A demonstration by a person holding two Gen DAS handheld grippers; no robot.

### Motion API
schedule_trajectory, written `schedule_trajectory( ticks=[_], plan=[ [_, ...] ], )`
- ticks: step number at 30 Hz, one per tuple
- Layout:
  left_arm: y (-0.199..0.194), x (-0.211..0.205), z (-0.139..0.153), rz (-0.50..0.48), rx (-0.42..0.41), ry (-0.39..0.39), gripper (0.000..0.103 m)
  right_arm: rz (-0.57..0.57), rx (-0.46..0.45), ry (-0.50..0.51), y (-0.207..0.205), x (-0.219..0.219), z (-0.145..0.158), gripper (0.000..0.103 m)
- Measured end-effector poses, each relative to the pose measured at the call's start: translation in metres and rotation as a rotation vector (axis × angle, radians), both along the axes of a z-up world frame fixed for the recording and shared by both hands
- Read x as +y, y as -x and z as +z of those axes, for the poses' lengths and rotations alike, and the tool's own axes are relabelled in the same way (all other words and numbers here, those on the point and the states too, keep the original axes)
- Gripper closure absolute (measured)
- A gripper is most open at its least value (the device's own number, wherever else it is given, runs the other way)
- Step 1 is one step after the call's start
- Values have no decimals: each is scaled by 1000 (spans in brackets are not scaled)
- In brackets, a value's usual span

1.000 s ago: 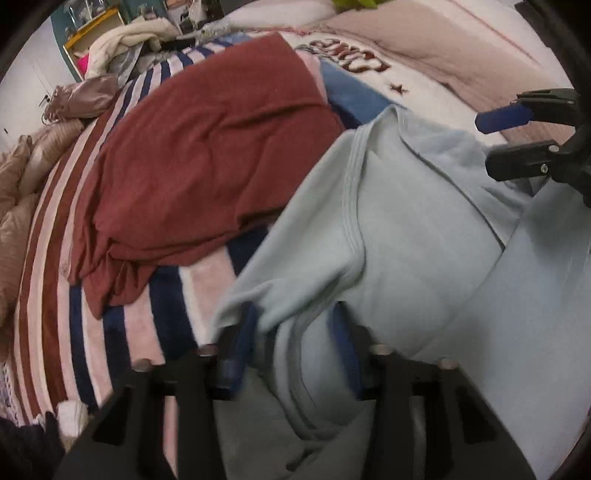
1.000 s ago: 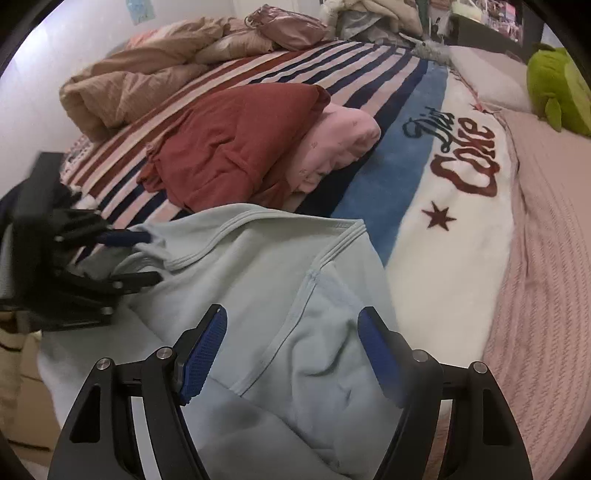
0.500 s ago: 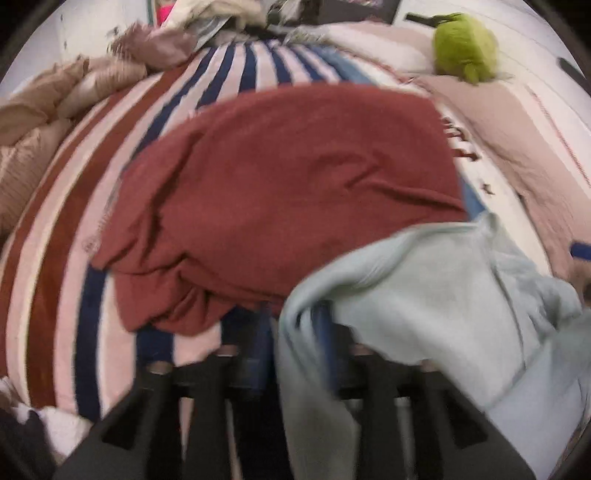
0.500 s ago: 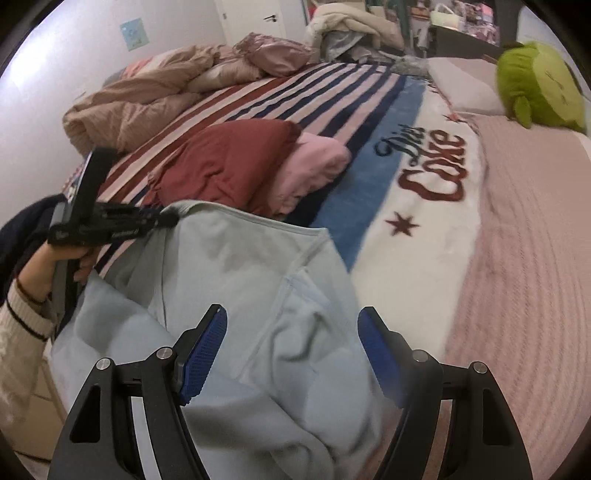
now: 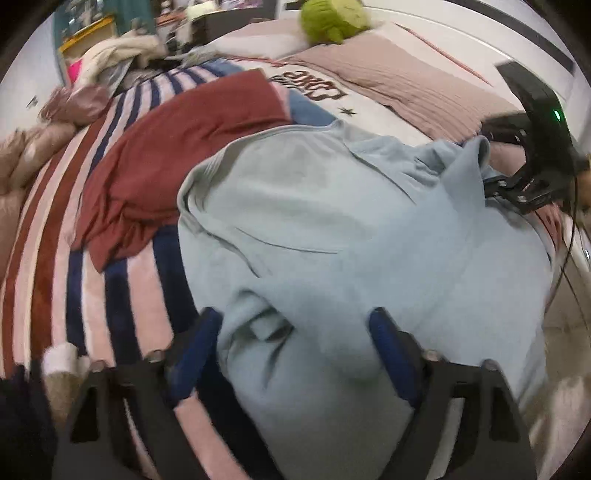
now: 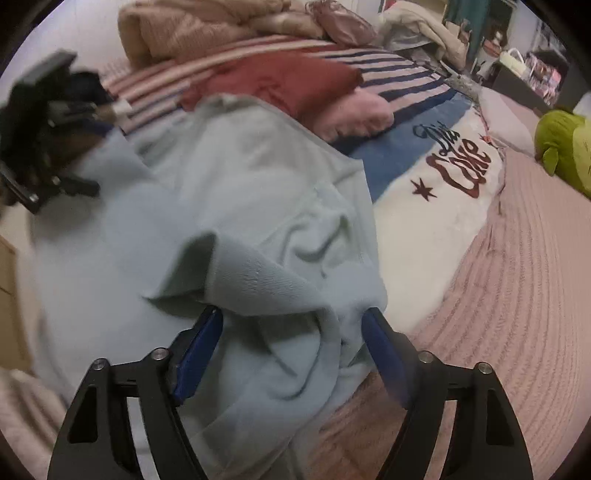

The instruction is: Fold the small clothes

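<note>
Both grippers hang over the pale blue garment (image 5: 332, 229) spread across the near part of the bed (image 6: 517, 277), its lower part hanging over the bed's near edge. On the left gripper (image 5: 295, 332) the jaws are opening; its blue pads (image 5: 195, 350) stand apart with a rumpled fold of the cloth lying between them, and neither pad can be seen pressing on it. On the right gripper (image 6: 291, 332) the jaws are closing around a raised ridge of the same garment, near its right-hand side; the fabric bunches up between the blue pads (image 6: 199, 350), but a gap shows on each side, so no firm pinch can be made out. From the left wrist camera the right gripper shows at the garment's far right corner, where a peak of cloth stands up against it. Past the garment's far edge lies a dark red garment (image 5: 177, 147) on the striped blanket (image 5: 74, 258), with a pink folded piece (image 6: 354, 114) just beside it in the right wrist view. A green plush toy (image 5: 332, 18) sits at the head of the bed, well apart from the work, and a beige heap of bedding (image 6: 192, 29) lies along the bed's far left side.
</note>
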State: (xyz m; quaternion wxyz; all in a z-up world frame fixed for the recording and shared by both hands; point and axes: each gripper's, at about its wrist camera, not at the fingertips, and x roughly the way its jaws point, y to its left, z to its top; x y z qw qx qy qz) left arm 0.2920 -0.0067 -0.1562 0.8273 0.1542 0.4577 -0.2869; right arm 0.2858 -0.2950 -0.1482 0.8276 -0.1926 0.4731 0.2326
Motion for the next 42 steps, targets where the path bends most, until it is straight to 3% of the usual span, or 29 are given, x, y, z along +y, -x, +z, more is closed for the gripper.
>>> schedule_trajectory(
  ticks=[1,2,7,10,12,15,17,18,19,20,25,28,29,30,31,33,35,37,38,40,42],
  plan=[
    [-3,-2,0,17,-10,5,75,-22,-12,-12,-2,-2,0,76],
    [-7,-3,0,41,-20,3,88,-42,-25,-36,-4,-4,3,85],
    [-32,19,31,199,-63,163,91,-125,-102,-141,-13,-16,37,96],
    [-57,36,45,319,-85,249,91,-188,-94,-207,-36,-26,52,98],
    [-82,40,40,370,-48,289,89,-238,-102,-223,-54,-30,54,98],
    [-119,32,9,461,56,232,73,-299,-36,-226,-82,-30,37,98],
    [-131,28,-7,522,68,162,66,-334,-13,-169,-95,-27,20,98],
    [-135,29,-11,557,73,143,55,-370,16,-153,-101,-29,11,97],
    [-133,33,-11,578,74,146,47,-399,41,-146,-105,-32,5,95],
    [-129,36,-8,584,67,159,46,-405,33,-139,-104,-33,4,89],
    [-86,43,37,490,-76,201,34,-366,-101,-120,-69,-37,43,68],
    [-67,20,42,267,0,254,38,-235,-42,-301,-45,-30,57,65],
    [-62,8,34,199,40,241,42,-187,26,-356,-38,-24,52,68],
    [-58,-1,27,171,80,228,55,-161,77,-368,-34,-19,45,69],
    [-59,-8,16,158,127,217,65,-141,127,-357,-30,-11,35,70],
    [-66,-17,-3,180,174,177,72,-129,185,-293,-21,2,14,70],
    [-75,-14,-8,258,121,134,72,-179,169,-181,-20,0,0,73],
    [-92,6,2,428,7,95,71,-269,103,-70,-25,-16,2,76],
    [-97,23,10,529,-45,103,69,-307,73,-18,-29,-24,4,79],
    [-99,46,22,640,-95,147,61,-386,13,84,-30,-44,11,79],
    [-98,59,29,677,-92,162,58,-410,-22,112,-26,-62,21,77]
  ],
)
